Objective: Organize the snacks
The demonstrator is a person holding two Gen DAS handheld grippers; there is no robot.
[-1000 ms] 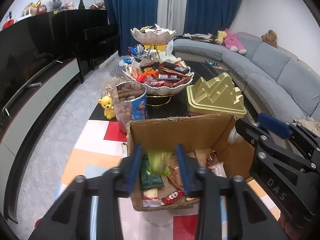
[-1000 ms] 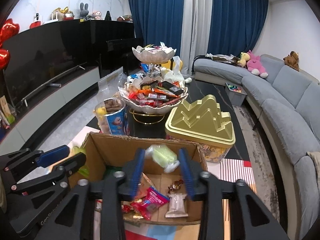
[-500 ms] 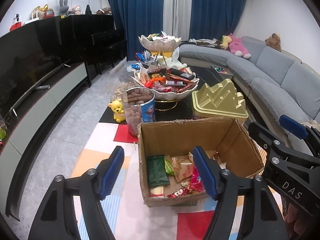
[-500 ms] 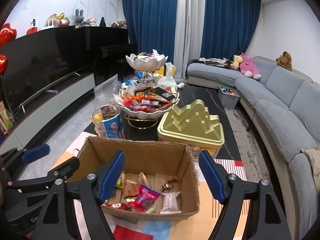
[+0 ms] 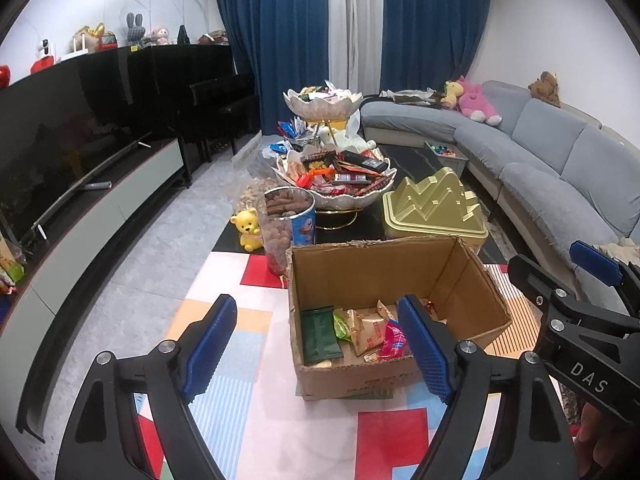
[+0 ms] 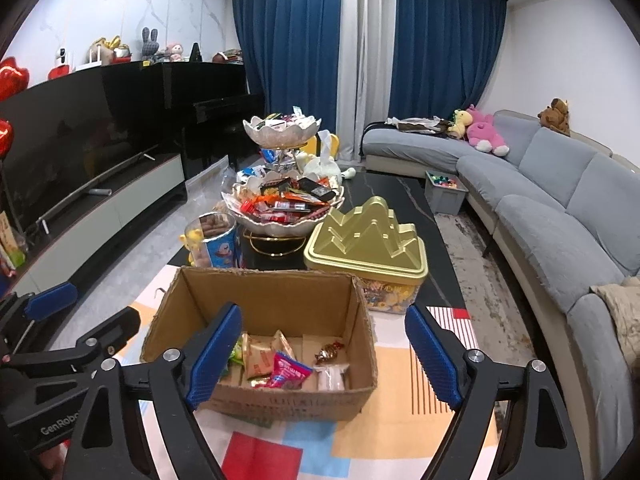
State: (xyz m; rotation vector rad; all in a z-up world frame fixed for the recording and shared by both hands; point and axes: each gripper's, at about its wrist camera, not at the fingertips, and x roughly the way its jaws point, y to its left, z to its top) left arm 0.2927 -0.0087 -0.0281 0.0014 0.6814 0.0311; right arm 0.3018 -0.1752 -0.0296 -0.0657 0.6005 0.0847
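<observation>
cardboard box of snacks beyond left tongs, right tongs, both empty, just opened

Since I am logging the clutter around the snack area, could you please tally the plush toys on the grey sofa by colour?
yellow plush toy: 1
pink plush toy: 1
brown plush toy: 1
Total: 3

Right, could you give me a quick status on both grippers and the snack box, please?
Left gripper and right gripper open, jaws just widened, nothing between them. Cardboard box holds loose snack packets. Nothing blocking the box.
</observation>
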